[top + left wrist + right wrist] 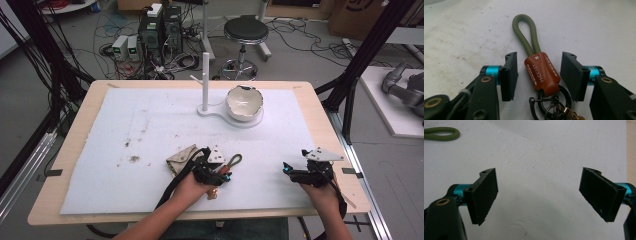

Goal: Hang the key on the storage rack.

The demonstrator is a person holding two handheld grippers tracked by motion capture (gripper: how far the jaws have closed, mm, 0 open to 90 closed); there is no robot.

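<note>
Bracketing the keychain (541, 75) at the near edge of the white mat (150, 125), the left gripper (216, 172) stood with its jaws partly closed, one pad on either side of the brown leather tab and a gap left on both sides, so nothing was pinched yet. At three o'clock from it the right gripper (547, 195) hovered wide open over bare mat, holding nothing.

The keychain looked light and small. Its leather tab (542, 73), white-stitched, seemed the firmest and least slippery place to grip; the olive cord loop (525, 32) would likely flex and slide, and the dark metal rings (549, 105) nearest the hand would probably swivel and dangle freely when lifted. Stamped lettering ran along the tab, roughly "HHCKAVET", though I could not read it with certainty, and a small white cross sat near its top.

A tan pouch (181, 157) lay just at nine o'clock of the left gripper. Farther off, toward twelve, stood a white peg stand (205, 82) and a cracked bowl (244, 102).
</note>
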